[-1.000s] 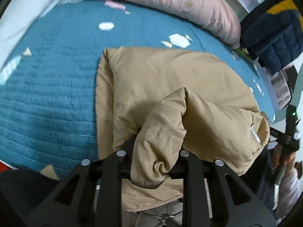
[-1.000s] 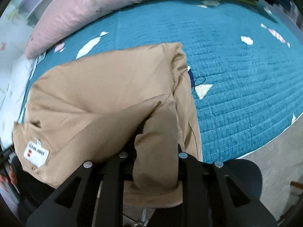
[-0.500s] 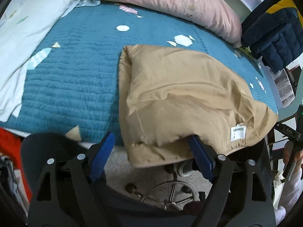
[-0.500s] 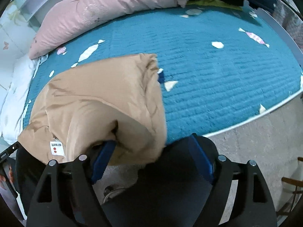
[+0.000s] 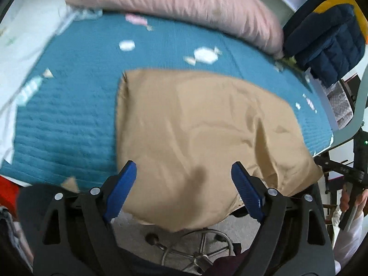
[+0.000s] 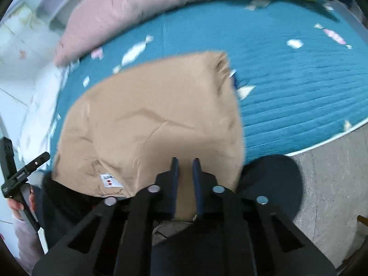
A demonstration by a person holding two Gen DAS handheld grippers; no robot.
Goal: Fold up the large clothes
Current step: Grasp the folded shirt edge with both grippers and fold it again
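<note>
A tan padded jacket [image 5: 195, 126] lies folded flat on the teal bedspread [image 5: 64, 119], its near edge hanging over the bed's side. My left gripper [image 5: 185, 174] hovers above that near edge, its jaws opening wide, blue pads [image 5: 124, 188] apart and nothing between them. In the right wrist view the jacket [image 6: 149, 126] shows a white label [image 6: 111, 180] near its lower left corner. My right gripper [image 6: 185, 161] is above the near edge, its jaws closing to a narrow slit. Tan cloth shows through the slit, not pinched.
A pink pillow [image 5: 184, 4] lies along the far side of the bed, and a navy puffer jacket [image 5: 326, 36] is piled at the right. White bedding [image 5: 20, 46] is at the left. A chair's metal base [image 5: 195, 248] and dark seat [image 6: 271, 184] stand below the bed's edge.
Both grippers let go of the tan folds they were shut on, opened and pulled back upward. The jacket now lies flat. The right jaws have since come nearly together again.
</note>
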